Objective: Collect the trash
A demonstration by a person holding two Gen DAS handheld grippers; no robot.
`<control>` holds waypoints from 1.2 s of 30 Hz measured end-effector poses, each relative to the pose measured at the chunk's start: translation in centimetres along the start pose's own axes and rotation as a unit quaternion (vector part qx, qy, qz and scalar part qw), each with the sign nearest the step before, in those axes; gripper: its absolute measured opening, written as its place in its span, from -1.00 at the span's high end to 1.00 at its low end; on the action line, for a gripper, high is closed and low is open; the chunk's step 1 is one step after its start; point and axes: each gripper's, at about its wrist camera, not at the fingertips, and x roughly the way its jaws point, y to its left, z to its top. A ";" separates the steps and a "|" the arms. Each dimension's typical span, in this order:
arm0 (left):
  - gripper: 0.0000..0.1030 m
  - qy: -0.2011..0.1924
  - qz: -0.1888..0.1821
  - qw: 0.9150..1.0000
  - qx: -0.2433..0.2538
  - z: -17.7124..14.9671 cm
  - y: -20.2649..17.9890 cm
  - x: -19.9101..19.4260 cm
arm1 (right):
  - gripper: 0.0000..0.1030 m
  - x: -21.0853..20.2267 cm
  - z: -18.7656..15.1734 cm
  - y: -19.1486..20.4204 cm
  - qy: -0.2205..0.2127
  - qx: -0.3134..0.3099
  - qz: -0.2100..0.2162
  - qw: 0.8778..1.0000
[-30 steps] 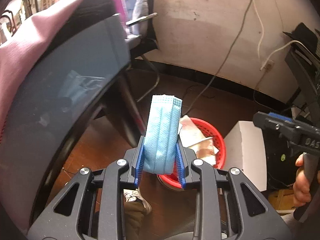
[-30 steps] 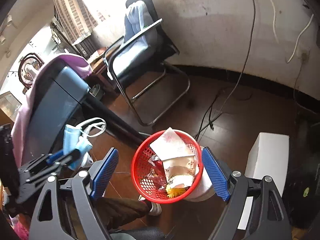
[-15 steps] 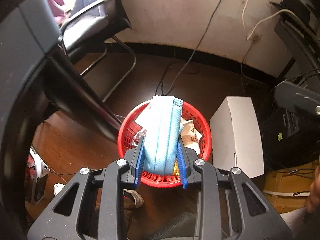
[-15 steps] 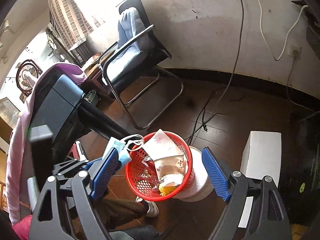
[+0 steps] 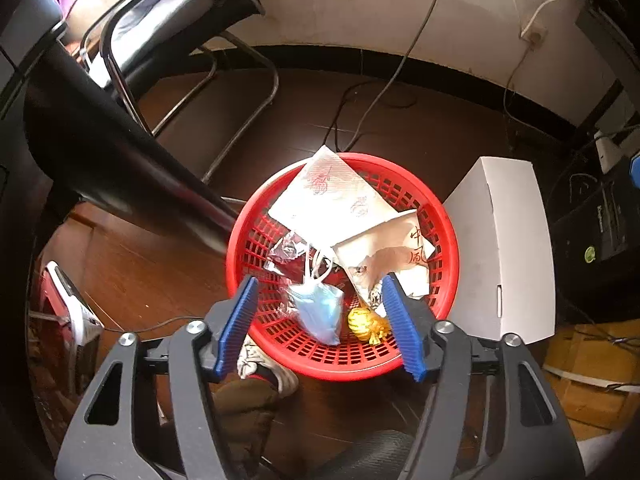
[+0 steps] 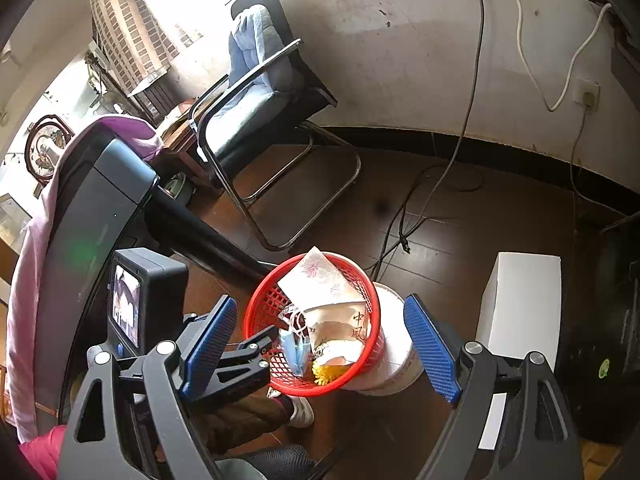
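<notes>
The blue face mask (image 5: 320, 312) lies loose in the red mesh basket (image 5: 233, 268), on top of paper wrappers (image 5: 332, 196) and beside a yellow scrap (image 5: 366, 324). My left gripper (image 5: 318, 280) hangs just over the basket, its jaws opening, blue pads wide apart on either side of the mask and not touching it. In the right wrist view the left gripper (image 6: 268, 350) reaches in at the basket's (image 6: 260, 304) near-left rim, with the mask (image 6: 294, 350) below its tips. My right gripper (image 6: 320, 300) stays open and empty, above and in front of the basket.
The basket sits on a white bucket (image 6: 394, 344). A white box (image 5: 504, 248) stands to its right on the dark wooden floor. A black slanted post (image 5: 120, 168) passes close on the left. A metal-framed chair (image 6: 260, 92) and loose cables (image 6: 404, 232) are behind. A person's shoe (image 5: 264, 368) is beneath.
The left gripper came down over the basket with the mask pinched upright, then spread its jaws; the mask dropped into the basket. The right gripper held still.
</notes>
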 end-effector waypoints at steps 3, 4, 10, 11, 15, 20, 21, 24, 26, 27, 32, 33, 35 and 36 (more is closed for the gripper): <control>-0.33 -0.014 0.011 1.000 0.004 -0.3 -0.1 -0.6 | -0.63 -0.5 -0.1 0.4 -0.002 -0.004 -0.001 1.000; -0.37 -0.020 0.013 1.000 0.003 -0.4 -0.1 -0.9 | -0.63 -0.7 -0.2 0.5 -0.003 -0.006 -0.002 1.000; -0.53 -0.059 0.024 0.998 -0.012 -1.2 0.5 -3.6 | -0.63 -2.3 -0.4 1.1 -0.009 -0.014 -0.009 1.000; -0.55 -0.067 0.027 0.997 -0.013 -1.4 0.6 -4.2 | -0.63 -2.6 -0.4 1.3 -0.010 -0.016 -0.010 1.000; -0.65 -0.091 0.029 0.995 -0.023 -2.1 1.1 -6.3 | -0.63 -4.0 -0.7 2.0 -0.013 -0.028 -0.016 0.999; -0.70 -0.118 0.027 0.992 -0.037 -3.6 1.6 -8.6 | -0.64 -5.9 -1.4 3.1 -0.017 -0.044 -0.022 0.999; -0.71 -0.122 0.022 0.991 -0.040 -3.9 1.7 -9.1 | -0.64 -6.2 -1.6 3.3 -0.017 -0.048 -0.024 0.998; -0.73 -0.134 0.020 0.990 -0.045 -4.9 1.8 -10.3 | -0.65 -7.1 -2.3 4.1 -0.017 -0.061 -0.027 0.998; -0.73 -0.140 0.019 0.989 -0.047 -5.4 1.8 -10.9 | -0.65 -7.9 -2.7 4.7 -0.021 -0.070 -0.028 0.997; -0.73 -0.145 0.018 0.988 -0.049 -5.7 1.9 -11.4 | -0.65 -8.3 -2.8 5.1 -0.023 -0.076 -0.028 0.996; -0.73 -0.165 0.013 0.984 -0.067 -7.3 2.4 -13.8 | -0.65 -10.6 -2.6 7.2 -0.044 -0.102 -0.026 0.993; -0.73 -0.171 0.010 0.983 -0.070 -7.7 2.5 -14.6 | -0.65 -11.2 -2.6 7.7 -0.050 -0.107 -0.024 0.993; -0.73 -0.181 0.016 0.981 -0.067 -8.2 2.6 -15.9 | -0.68 -12.5 -2.5 8.6 -0.064 -0.114 -0.021 0.991; -0.73 -0.185 0.023 0.980 -0.065 -8.4 2.6 -16.3 | -0.76 -13.2 -2.4 8.9 -0.071 -0.117 -0.020 0.990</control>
